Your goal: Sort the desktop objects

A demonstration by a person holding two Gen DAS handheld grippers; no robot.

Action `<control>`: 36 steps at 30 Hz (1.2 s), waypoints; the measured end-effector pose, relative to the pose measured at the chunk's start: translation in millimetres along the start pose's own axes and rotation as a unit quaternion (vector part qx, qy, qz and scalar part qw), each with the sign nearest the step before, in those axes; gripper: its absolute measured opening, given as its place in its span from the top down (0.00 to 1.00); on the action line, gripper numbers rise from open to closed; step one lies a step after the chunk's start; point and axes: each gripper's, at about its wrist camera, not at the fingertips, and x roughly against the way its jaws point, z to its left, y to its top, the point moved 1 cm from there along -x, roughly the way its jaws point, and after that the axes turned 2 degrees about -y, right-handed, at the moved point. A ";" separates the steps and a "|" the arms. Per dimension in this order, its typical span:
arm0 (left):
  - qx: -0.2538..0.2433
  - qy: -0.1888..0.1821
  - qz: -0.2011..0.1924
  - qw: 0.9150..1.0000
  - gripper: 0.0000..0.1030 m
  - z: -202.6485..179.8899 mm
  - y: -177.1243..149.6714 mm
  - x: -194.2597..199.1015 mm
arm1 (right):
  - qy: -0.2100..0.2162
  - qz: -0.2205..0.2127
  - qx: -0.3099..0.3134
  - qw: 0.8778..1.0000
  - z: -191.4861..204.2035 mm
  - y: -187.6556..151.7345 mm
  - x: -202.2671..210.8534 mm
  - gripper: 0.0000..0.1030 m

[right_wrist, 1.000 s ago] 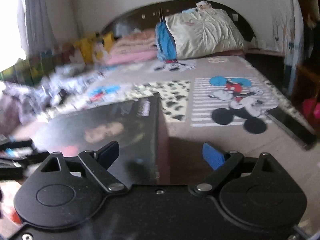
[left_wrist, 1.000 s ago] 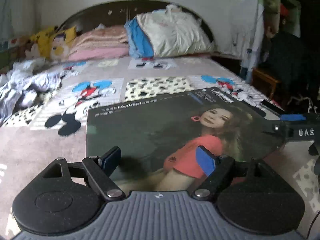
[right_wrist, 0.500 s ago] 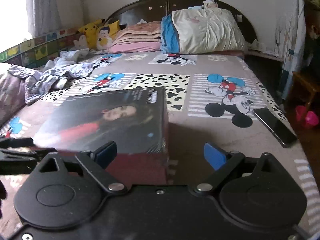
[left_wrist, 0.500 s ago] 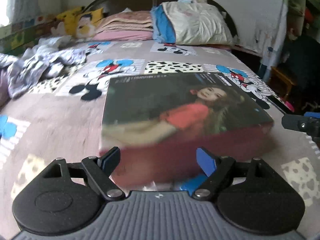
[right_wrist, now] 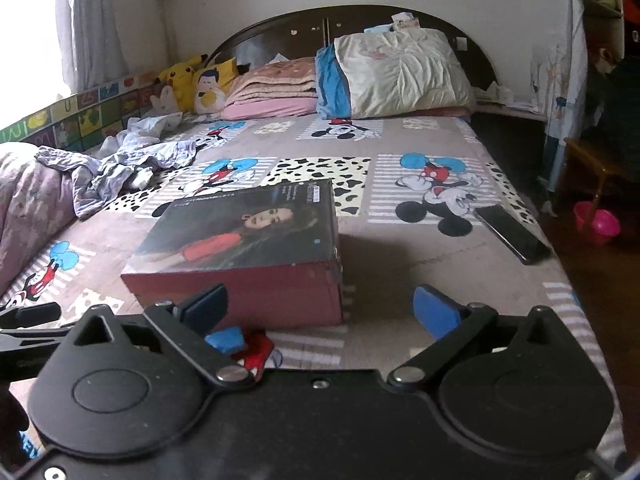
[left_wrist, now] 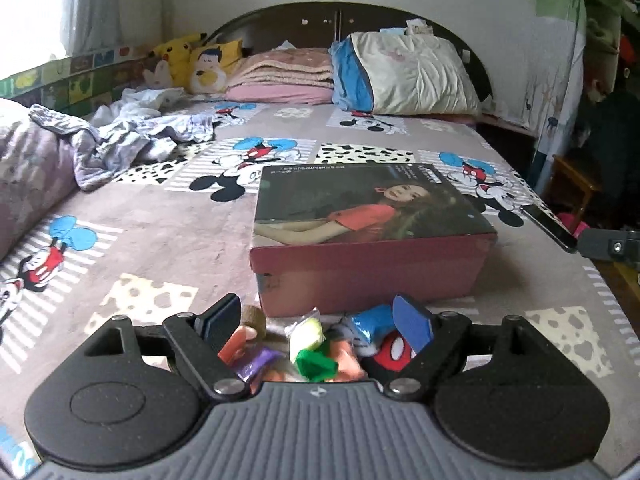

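Red-sided box [left_wrist: 372, 268] with a photo-printed lid lies shut on bedspread [left_wrist: 160, 248].

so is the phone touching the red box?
Apart. The right wrist view shows bare bedspread between the phone and the red box.

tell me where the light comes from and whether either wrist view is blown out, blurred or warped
Left wrist view: the window at upper left is blown out; the box is sharp; the fisheye bows the headboard. Right wrist view: the same white glare at upper left, the box's shadow falls to its right, and the room's right edge is dim.
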 end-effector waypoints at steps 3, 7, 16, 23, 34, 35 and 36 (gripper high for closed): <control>-0.003 -0.007 -0.001 1.000 0.19 -2.5 -4.0 21.9 | -0.007 0.000 0.001 1.000 2.4 -4.4 16.9 0.02; -0.014 -0.014 -0.008 1.000 0.15 -6.4 -10.1 48.4 | -0.011 0.005 0.006 1.000 7.1 -10.0 38.1 0.02; -0.032 0.011 -0.011 0.999 0.15 -21.2 -25.7 90.4 | -0.018 0.001 0.018 1.000 15.2 -25.1 84.1 0.01; -0.045 0.014 -0.004 0.999 0.15 -33.8 -35.3 120.7 | -0.039 0.028 0.011 0.999 19.6 -42.7 107.3 0.01; -0.037 -0.014 -0.025 0.999 0.15 -35.8 -48.3 155.8 | -0.045 0.041 0.023 0.998 29.3 -64.9 141.4 0.01; -0.034 -0.016 -0.027 0.999 0.15 -34.7 -49.2 157.4 | -0.044 0.040 0.025 0.998 30.2 -65.9 144.2 0.01; -0.032 -0.018 -0.027 0.999 0.15 -33.7 -50.2 158.8 | -0.043 0.039 0.026 0.998 31.1 -66.8 147.0 0.01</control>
